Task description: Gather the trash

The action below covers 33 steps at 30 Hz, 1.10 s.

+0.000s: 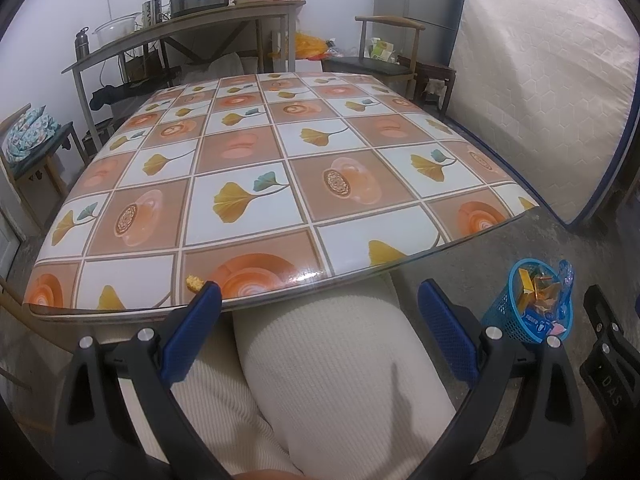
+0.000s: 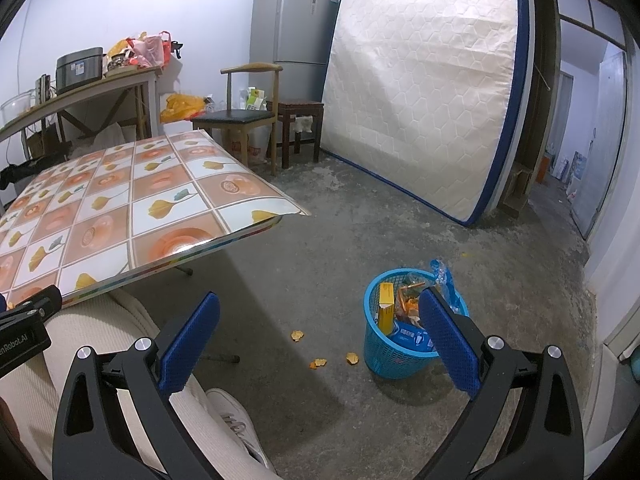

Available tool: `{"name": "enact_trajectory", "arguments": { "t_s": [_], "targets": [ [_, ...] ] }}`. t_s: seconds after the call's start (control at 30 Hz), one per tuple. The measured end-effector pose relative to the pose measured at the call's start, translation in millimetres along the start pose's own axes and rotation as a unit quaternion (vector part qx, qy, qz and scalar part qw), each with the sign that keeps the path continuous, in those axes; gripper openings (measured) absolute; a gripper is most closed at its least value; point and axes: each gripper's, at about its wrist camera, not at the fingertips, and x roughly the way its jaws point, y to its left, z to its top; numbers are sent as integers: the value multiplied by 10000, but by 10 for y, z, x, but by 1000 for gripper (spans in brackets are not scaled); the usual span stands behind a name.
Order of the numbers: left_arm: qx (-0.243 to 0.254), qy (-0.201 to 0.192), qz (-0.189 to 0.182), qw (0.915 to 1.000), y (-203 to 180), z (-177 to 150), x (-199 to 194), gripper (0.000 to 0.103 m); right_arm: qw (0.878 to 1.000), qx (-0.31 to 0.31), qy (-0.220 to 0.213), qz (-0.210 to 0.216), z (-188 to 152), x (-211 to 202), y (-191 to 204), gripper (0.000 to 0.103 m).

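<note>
Basket (image 2: 400, 332) already held wrappers; one crumb (image 1: 193, 281) remained at table (image 1: 280, 184) edge, three scraps (image 2: 319, 363) on floor; left gripper (image 1: 320, 308) and right gripper (image 2: 320, 312) both spread apart, empty

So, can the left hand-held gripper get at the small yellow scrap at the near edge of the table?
Probably yes. The left hand-held gripper is open and empty, the yellow scrap lies beside its left fingertip on the table edge, and nothing stands between them.

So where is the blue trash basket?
The blue trash basket stands on the concrete floor to the person's right, beside the table, with orange scraps lying just left of it in the right wrist view.
</note>
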Motion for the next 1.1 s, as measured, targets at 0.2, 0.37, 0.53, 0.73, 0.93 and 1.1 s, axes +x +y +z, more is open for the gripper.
{"name": "enact_trajectory", "arguments": {
  "t_s": [0.2,0.37,0.53,0.73,0.93,1.1],
  "targets": [
    [-16,11,4,10000,1,-14,-5,95,10000,-3,9,1,-2,4,1,97],
    [-24,16,5,10000,2,-17,-2,95,10000,-6,1,0,0,4,1,97],
    [-28,23,7,10000,7,-28,0,95,10000,-4,17,4,-1,9,0,97],
    [-34,28,9,10000,8,-36,1,95,10000,-6,11,2,-5,10,1,97],
    [-32,30,10,10000,7,-26,4,95,10000,0,23,8,-2,13,0,97],
    [-34,30,10,10000,10,-31,0,95,10000,-8,3,7,-16,8,0,97]
  ]
}}
